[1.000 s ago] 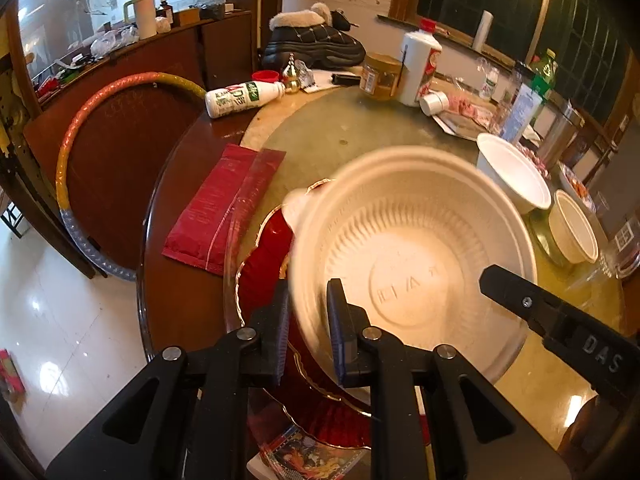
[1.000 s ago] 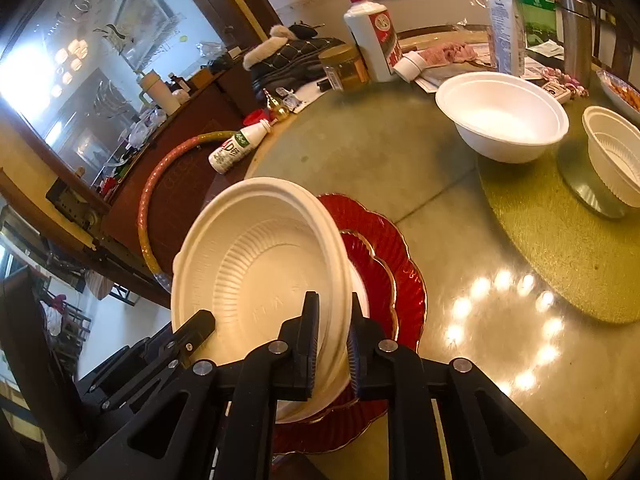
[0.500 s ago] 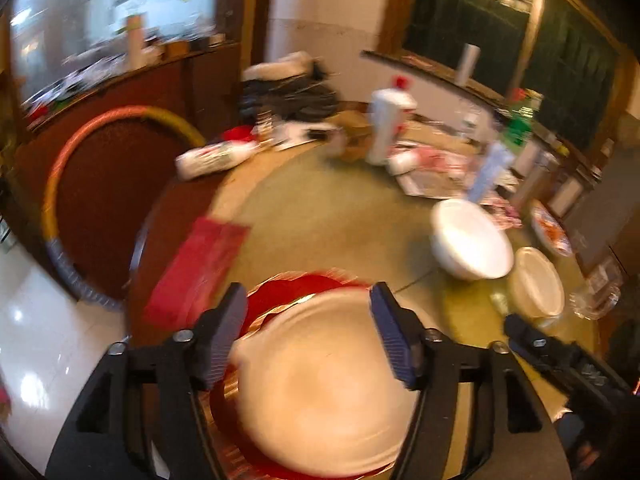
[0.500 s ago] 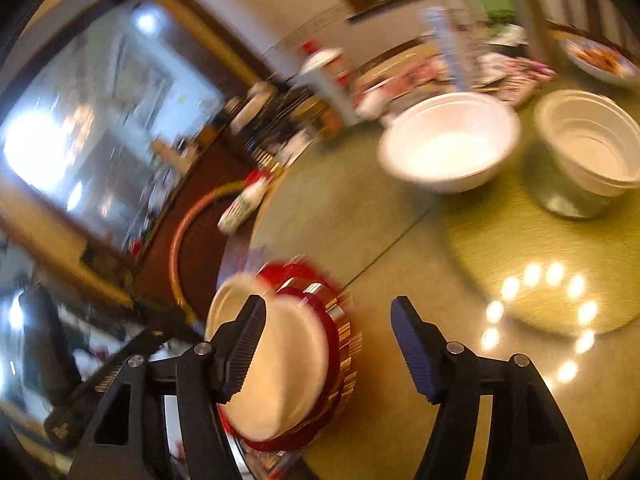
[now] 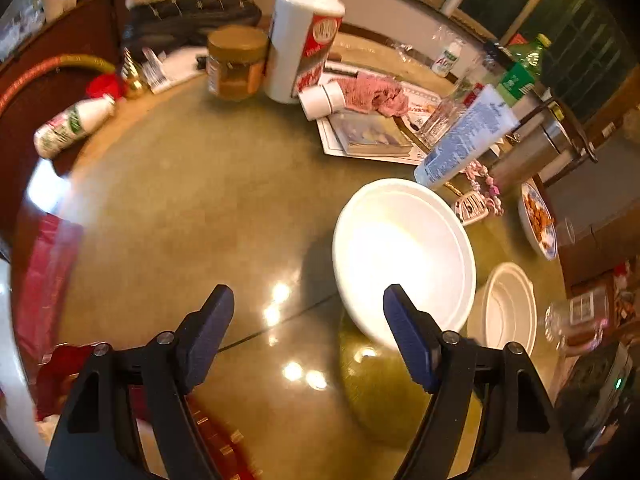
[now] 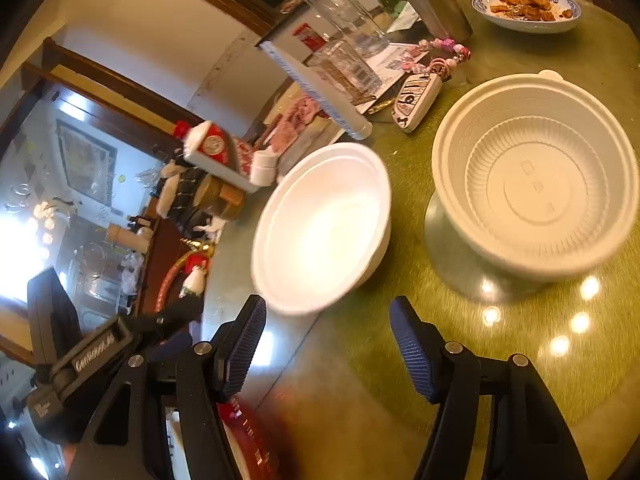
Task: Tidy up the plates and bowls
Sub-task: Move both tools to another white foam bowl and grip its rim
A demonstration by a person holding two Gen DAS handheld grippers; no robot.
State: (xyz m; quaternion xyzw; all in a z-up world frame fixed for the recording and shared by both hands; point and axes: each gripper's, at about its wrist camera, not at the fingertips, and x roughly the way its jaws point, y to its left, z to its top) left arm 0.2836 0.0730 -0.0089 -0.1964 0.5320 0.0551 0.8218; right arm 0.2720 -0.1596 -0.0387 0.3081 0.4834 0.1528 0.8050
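Two grippers hung over the round table (image 5: pixel 168 184), each with its jaws spread wide and nothing between them. The left gripper (image 5: pixel 308 330) pointed toward the smooth white bowl (image 5: pixel 404 252), whose near rim sat just past its right fingertip without touching it. The right gripper (image 6: pixel 328 346) faced the same white bowl (image 6: pixel 324 224) from the other side, with the ribbed bowl (image 6: pixel 536 184) standing close beside it to the right on the green-gold mat (image 6: pixel 520 340). Both bowls stood upright and apart from each other, toward the table's far right part. A red plate (image 5: pixel 216 440) showed at the table's near edge, under the left gripper, blurred. Behind the bowls lay a key fob with pink beads (image 6: pixel 420 96), and a blue-patterned dish of fried food (image 6: pixel 526 8) sat near the far right edge.
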